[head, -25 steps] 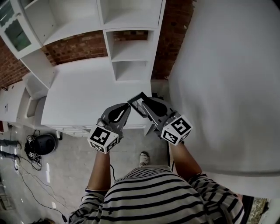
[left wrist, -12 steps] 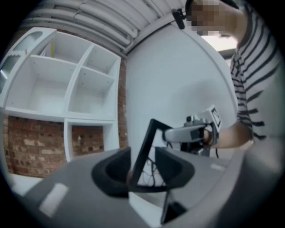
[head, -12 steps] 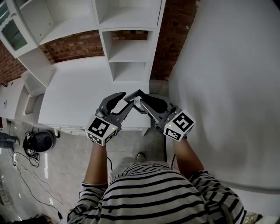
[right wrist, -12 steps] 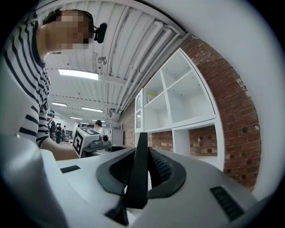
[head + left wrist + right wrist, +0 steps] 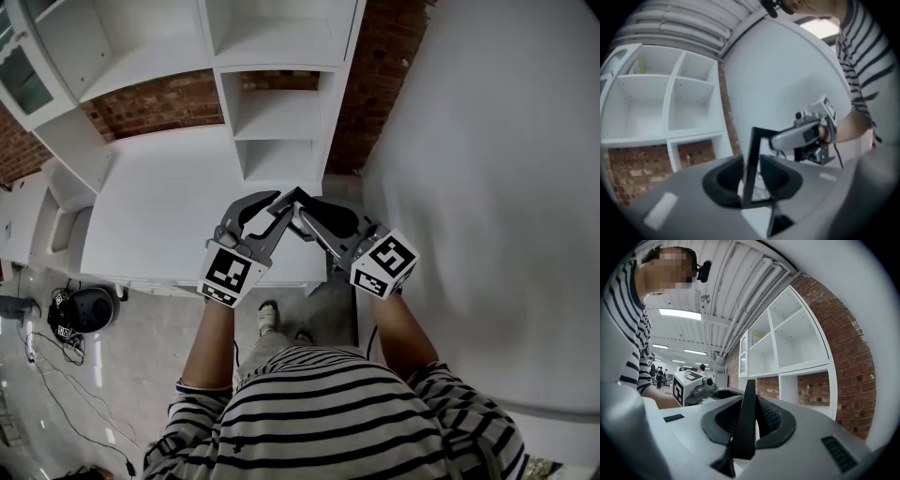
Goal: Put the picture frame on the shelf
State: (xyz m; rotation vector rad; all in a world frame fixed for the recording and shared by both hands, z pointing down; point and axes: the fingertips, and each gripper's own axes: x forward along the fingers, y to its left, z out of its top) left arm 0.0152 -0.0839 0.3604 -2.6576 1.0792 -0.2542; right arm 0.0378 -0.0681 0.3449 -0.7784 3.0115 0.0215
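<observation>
A thin black picture frame (image 5: pixel 292 207) hangs in the air over the front edge of the white desk (image 5: pixel 159 206). My right gripper (image 5: pixel 302 214) is shut on it, and its pads clamp the frame's edge (image 5: pixel 746 413) on both sides. My left gripper (image 5: pixel 279 208) has come in from the left. Its jaws have just been closing and straddle the frame's side bar (image 5: pixel 753 150), with a gap still showing at one pad. The white shelf unit (image 5: pixel 281 112) stands just beyond.
A brick wall (image 5: pixel 159 103) runs behind the shelf unit and a big white wall (image 5: pixel 487 169) fills the right. A glass-door cabinet (image 5: pixel 23 80) stands at far left. Cables and a dark round object (image 5: pixel 86 309) lie on the floor at left.
The left gripper was shut beside the frame; it has opened and moved round the frame's corner. Both hands have carried the frame a little towards the shelf unit.
</observation>
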